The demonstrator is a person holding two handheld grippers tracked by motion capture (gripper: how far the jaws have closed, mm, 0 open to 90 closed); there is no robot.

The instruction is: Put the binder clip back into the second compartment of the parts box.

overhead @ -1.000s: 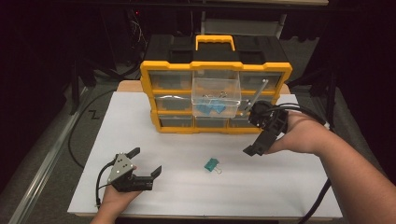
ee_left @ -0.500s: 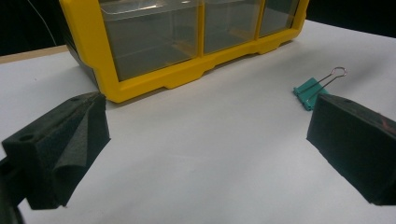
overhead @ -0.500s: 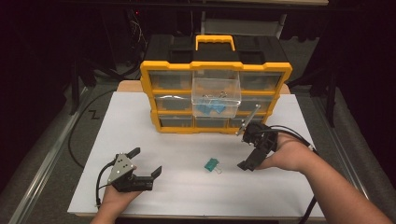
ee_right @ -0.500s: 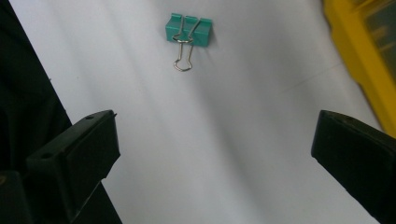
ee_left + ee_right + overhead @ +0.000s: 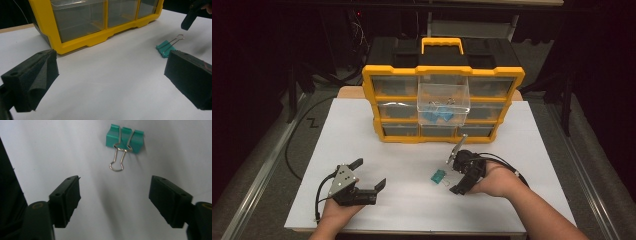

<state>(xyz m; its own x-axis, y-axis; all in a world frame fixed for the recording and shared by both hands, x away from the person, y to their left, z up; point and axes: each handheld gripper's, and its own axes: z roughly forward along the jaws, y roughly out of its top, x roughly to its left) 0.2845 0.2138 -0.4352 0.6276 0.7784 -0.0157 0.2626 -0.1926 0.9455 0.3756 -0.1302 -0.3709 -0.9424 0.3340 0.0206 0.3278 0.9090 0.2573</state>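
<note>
Your right claw hovers just right of the green binder clip, jaws apart and just closing, nothing between them.
Clip lies on the white surface, ungrasped; pulled-out drawer waits far behind.

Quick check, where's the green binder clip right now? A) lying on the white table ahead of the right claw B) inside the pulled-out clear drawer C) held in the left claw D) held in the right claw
A: the green binder clip lies flat on the white table, just ahead of the right claw, whose jaws stand apart with nothing between them.
</note>
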